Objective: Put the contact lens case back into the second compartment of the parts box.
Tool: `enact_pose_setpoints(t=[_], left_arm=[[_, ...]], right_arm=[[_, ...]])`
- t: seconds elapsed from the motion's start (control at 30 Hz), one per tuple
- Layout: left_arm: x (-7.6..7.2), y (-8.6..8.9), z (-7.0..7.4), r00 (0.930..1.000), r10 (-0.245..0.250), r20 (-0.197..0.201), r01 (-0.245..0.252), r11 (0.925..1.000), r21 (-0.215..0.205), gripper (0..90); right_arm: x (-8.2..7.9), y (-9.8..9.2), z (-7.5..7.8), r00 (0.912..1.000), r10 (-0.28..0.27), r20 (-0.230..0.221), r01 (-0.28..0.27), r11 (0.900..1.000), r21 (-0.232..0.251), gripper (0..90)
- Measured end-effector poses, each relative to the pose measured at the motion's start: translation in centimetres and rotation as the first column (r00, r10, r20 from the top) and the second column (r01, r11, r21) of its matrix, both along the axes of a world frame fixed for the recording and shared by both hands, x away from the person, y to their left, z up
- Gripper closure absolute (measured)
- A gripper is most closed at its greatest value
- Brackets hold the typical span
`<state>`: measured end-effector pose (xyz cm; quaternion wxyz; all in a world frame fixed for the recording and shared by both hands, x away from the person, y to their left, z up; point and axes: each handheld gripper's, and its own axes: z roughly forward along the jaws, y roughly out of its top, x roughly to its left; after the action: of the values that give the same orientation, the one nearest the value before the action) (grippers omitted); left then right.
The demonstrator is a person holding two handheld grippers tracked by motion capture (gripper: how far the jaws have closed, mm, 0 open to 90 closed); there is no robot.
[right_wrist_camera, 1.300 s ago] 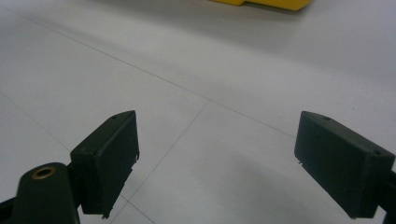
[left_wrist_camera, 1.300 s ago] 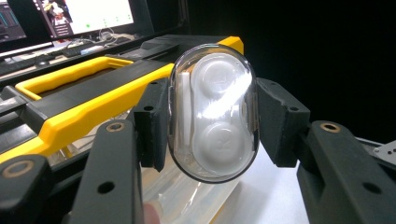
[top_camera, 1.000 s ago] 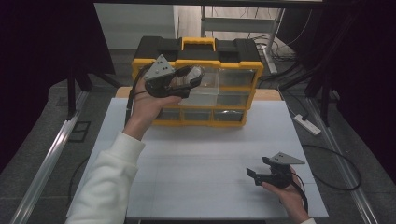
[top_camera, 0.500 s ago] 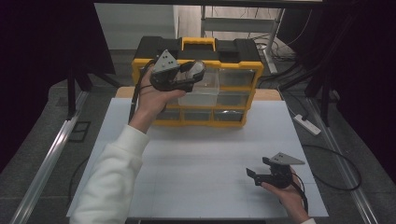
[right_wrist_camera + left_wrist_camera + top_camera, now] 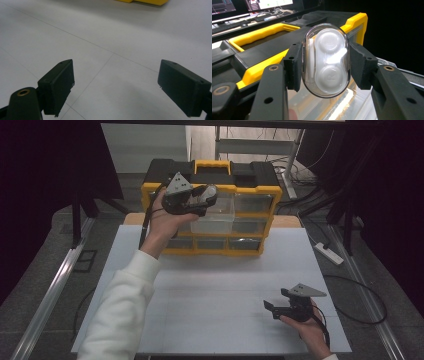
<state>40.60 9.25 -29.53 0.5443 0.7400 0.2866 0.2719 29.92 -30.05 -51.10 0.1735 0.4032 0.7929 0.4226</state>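
My left gripper (image 5: pixel 207 196) (image 5: pixel 325 62) is shut on a clear oval contact lens case (image 5: pixel 325 61) with two white round caps inside. It holds the case (image 5: pixel 209 193) up in front of the yellow and black organiser box (image 5: pixel 212 185), just above a clear drawer (image 5: pixel 215 216) that is pulled out of the box. The drawer's clear wall (image 5: pixel 337 106) lies below the case in the left gripper view. My right gripper (image 5: pixel 274 306) (image 5: pixel 116 88) rests low at the table's front right, open, with bare white table between its jaws.
The organiser box stands at the back of the white table (image 5: pixel 215 290), with several clear drawers in its front and a yellow handle (image 5: pixel 212 166) on top. A power strip (image 5: pixel 329 253) lies on the floor to the right. Dark stands flank the table.
The left hand has lifted the case a little, up and slightly right, over the pulled-out drawer. The right gripper has stayed where it was.
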Motion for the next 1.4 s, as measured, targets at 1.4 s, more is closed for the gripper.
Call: enact_pose_setpoints(t=[1.4], left_arm=[[-6.8,1.3,-1.1,0.9841,-0.177,0.011,0.177,0.9775,-0.114,31.0]], right_arm=[[-0.2,-0.2,0.1,0.9999,-0.013,0.003,0.013,1.0,0.01,13.2]])
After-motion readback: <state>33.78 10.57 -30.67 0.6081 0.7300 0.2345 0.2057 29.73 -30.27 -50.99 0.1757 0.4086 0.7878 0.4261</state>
